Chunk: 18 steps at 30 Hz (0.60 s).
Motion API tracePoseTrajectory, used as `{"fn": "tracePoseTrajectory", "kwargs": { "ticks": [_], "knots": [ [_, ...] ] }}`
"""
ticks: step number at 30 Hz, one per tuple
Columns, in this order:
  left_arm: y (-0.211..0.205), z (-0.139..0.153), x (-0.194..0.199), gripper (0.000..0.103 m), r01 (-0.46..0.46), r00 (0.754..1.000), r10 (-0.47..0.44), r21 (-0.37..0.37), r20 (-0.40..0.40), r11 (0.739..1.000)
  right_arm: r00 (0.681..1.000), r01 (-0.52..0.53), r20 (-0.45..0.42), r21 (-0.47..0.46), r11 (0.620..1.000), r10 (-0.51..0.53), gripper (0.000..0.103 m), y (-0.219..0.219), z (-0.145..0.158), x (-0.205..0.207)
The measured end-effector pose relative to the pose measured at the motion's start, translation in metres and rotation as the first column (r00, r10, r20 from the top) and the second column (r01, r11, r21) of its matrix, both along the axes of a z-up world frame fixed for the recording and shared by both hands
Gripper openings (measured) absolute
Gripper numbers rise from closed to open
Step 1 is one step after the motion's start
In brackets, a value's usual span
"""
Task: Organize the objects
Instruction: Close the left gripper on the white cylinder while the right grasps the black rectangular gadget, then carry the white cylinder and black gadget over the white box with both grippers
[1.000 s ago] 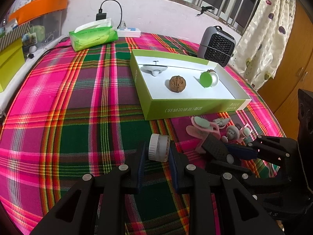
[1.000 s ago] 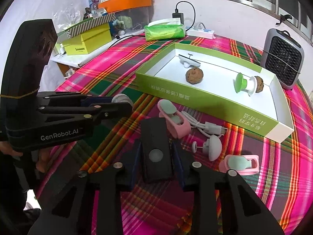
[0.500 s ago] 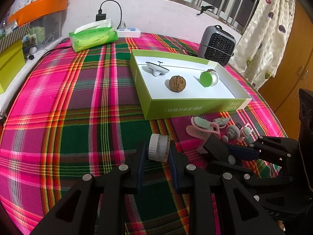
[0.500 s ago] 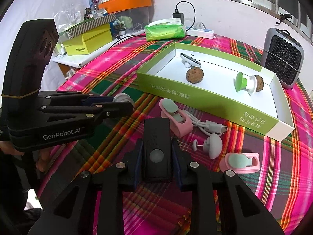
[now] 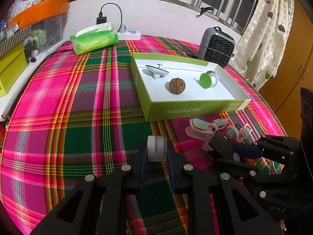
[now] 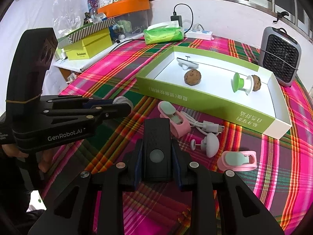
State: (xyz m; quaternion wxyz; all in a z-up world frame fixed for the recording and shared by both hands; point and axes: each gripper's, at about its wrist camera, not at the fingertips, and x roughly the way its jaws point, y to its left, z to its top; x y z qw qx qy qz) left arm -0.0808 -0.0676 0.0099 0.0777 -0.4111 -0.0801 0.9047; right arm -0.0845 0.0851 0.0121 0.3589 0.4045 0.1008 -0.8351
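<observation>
My left gripper (image 5: 156, 152) is shut on a small white jar (image 5: 156, 148), held above the plaid cloth in front of the green box (image 5: 193, 107). My right gripper (image 6: 156, 150) is shut on a black remote-like device (image 6: 157, 146); it also shows in the left wrist view (image 5: 225, 146). The green box (image 6: 207, 99) holds a walnut (image 6: 192, 77), a second walnut (image 6: 255, 82), a green and white spool (image 6: 241, 82) and a white hook piece (image 6: 186, 62). Loose on the cloth lie two pink clips (image 6: 173, 117) (image 6: 237, 159), a white USB cable (image 6: 207, 125) and a grey suction hook (image 6: 209, 144).
A grey mini fan (image 6: 280, 56) stands behind the box at the right. A green tissue pack (image 6: 163, 32) and a white power strip (image 6: 199, 33) lie at the back. Yellow-green boxes (image 6: 88, 47) and an orange-lidded bin (image 6: 127, 5) stand at the left.
My right gripper has lifted the black device slightly and moved forward toward the box. My left gripper with the white jar has barely moved.
</observation>
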Motion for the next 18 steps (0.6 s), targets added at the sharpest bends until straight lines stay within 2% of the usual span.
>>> {"fn": "tracePoseTrajectory", "kwargs": {
  "ticks": [18],
  "knots": [
    [0.008, 0.026, 0.006, 0.017, 0.013, 0.998, -0.014, -0.014, -0.054, 1.000, 0.999, 0.040, -0.024, -0.065, 0.997, -0.042, 0.028, 0.022, 0.020, -0.003]
  ]
}}
